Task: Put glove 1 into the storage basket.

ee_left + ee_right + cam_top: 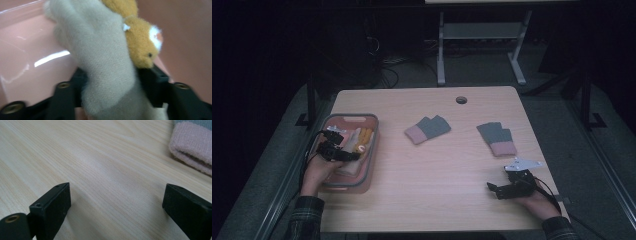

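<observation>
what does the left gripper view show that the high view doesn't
The left gripper view brings out detail: a small white tag and a white patch with a dark dot on the orange plush item. The high view takes in two grey and pink gloves on the table and the right gripper. Both show the cream glove in the pink bin, between the left gripper's jaws.

Left tongs point(343, 153) jaws apart, pointing right; right tongs point(493, 189) wide open, pointing left.

High view is pretty dim, room behind the table point(422, 195) nearly black. Close-ups are brighter but soft; white glare streaks on the pink bin point(30, 62).
</observation>
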Tool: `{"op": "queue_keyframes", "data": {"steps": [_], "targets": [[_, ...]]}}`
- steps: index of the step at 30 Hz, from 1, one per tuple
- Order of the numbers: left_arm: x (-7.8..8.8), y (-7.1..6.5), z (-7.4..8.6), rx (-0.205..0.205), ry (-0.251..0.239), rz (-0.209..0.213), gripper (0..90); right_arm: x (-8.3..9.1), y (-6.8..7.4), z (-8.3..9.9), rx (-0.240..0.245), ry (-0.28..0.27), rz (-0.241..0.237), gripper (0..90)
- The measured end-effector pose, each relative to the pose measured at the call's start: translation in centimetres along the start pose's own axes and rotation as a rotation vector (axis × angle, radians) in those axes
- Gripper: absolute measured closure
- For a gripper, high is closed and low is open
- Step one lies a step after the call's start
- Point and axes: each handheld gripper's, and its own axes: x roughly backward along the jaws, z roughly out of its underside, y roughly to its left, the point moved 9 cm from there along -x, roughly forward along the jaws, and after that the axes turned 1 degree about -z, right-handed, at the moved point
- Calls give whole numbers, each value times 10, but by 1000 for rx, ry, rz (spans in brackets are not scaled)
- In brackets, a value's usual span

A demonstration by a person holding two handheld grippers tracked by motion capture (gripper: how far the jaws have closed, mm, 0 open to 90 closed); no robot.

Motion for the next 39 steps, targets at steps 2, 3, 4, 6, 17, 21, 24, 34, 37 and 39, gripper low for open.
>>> {"op": "queue_keyframes", "data": {"steps": [2, 3, 4, 6, 17, 21, 24, 34, 37, 39], "targets": [[1, 1, -1, 18, -8, -4, 321, 0, 0, 0, 0, 0, 0, 77], [2, 2, -1, 22, -12, -6, 289, 0, 0, 0, 0, 0, -1, 77], [3, 2, -2, 24, -16, -5, 262, 0, 0, 0, -1, 1, -1, 77], [6, 2, -3, 31, -27, -3, 236, 0, 0, 0, 0, 0, -1, 77], [28, 2, -11, 9, -89, -13, 195, 0, 0, 0, 0, 0, -1, 77], [37, 2, -14, 11, -117, -18, 194, 0, 0, 0, 0, 0, 0, 77], [41, 0, -16, 3, -126, -16, 194, 0, 0, 0, 0, 1, -1, 77], [48, -28, -31, -48, -176, 61, 194, 0, 0, 0, 0, 0, -1, 77], [48, -39, -36, -62, -186, 95, 192, 0, 0, 0, -1, 0, -1, 77], [47, -46, -38, -74, -192, 110, 192, 0, 0, 0, 0, 1, -1, 77]]}}
